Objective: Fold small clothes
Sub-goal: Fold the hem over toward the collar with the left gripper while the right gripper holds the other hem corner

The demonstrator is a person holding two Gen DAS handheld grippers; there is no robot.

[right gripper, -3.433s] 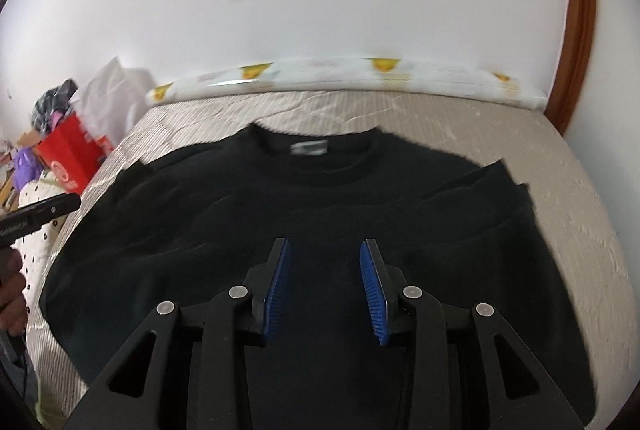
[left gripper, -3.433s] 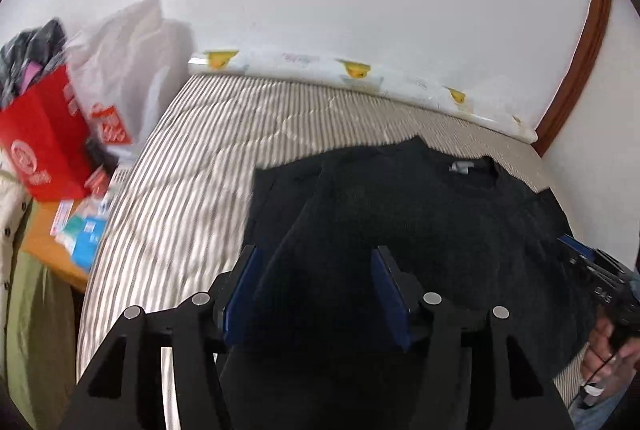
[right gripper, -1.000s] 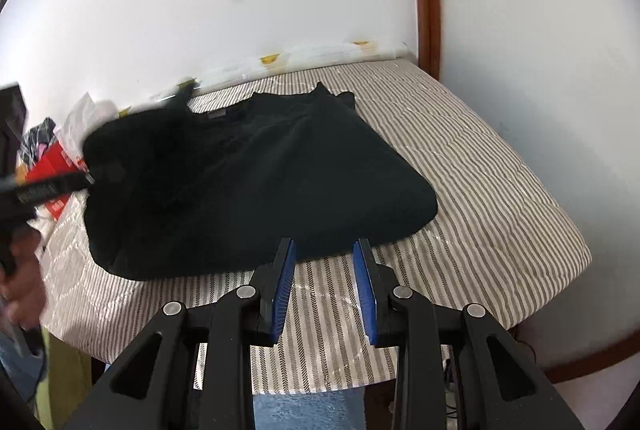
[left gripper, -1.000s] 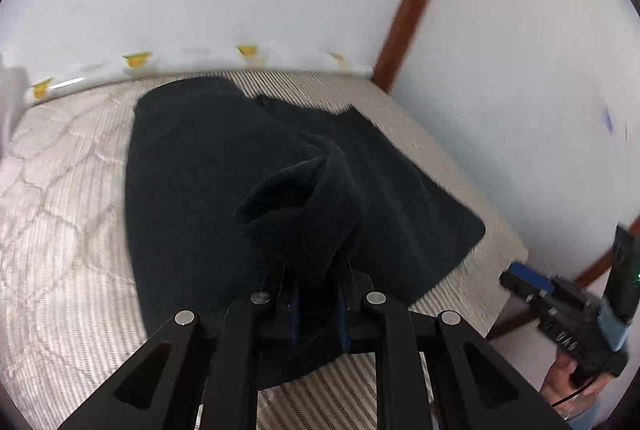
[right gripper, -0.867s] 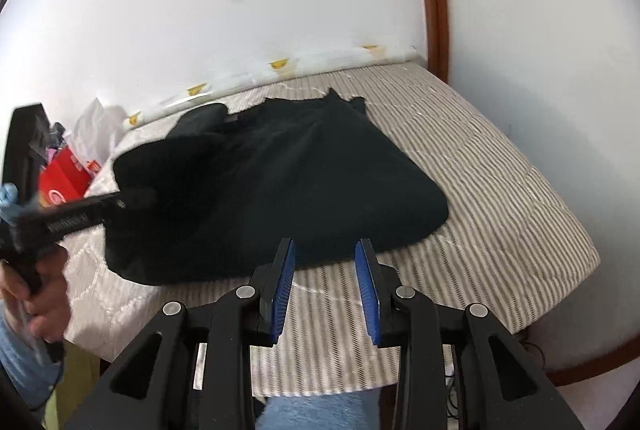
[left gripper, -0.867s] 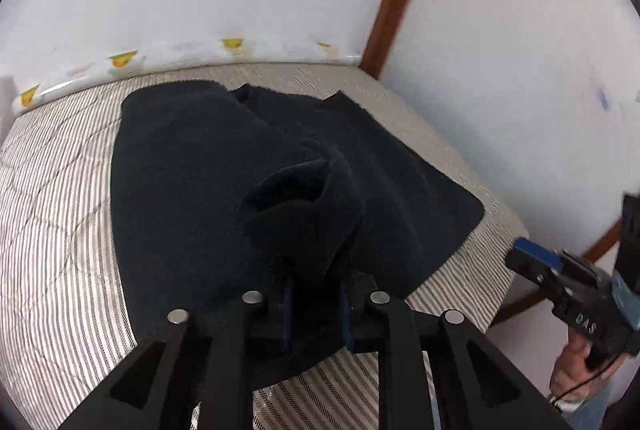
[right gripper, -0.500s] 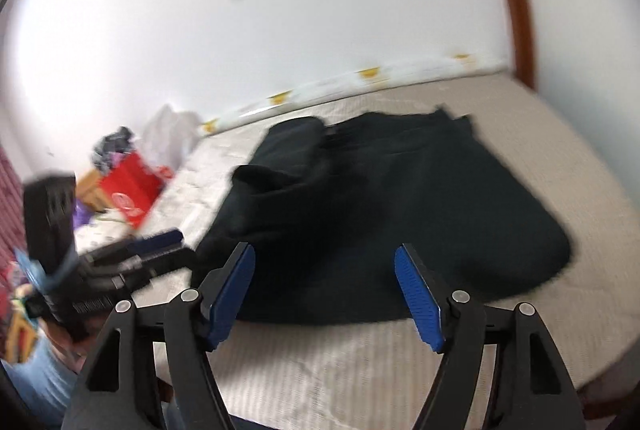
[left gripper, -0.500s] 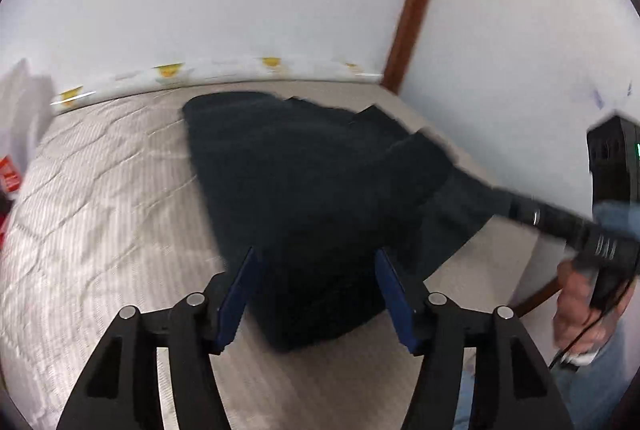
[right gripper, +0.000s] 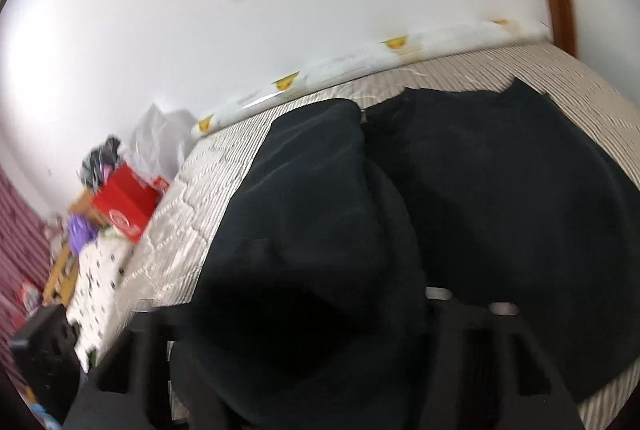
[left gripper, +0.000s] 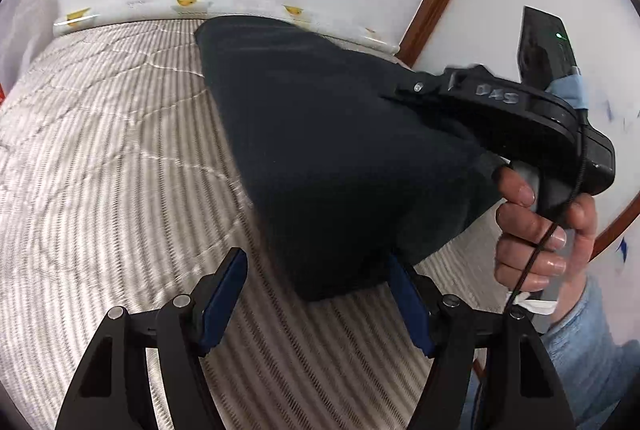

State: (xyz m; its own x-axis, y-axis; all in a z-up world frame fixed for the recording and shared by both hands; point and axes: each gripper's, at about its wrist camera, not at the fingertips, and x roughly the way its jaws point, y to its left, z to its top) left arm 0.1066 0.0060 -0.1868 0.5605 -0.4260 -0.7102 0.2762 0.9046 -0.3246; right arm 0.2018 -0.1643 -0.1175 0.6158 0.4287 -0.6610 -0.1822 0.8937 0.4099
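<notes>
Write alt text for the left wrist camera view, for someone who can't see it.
A black sweater, partly folded, lies on a striped mattress while the right gripper, held in a person's hand, reaches into the fabric at its right side. In the foreground the left gripper has its blue-padded fingers spread open at the sweater's near edge.

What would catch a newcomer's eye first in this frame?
The black sweater dominates, bunched mid-fold on the striped mattress by the white wall. In the left wrist view the right gripper reaches into it from the right, a bare hand on its handle; whether it grips is hidden. The left gripper gapes open at the sweater's near edge.
</notes>
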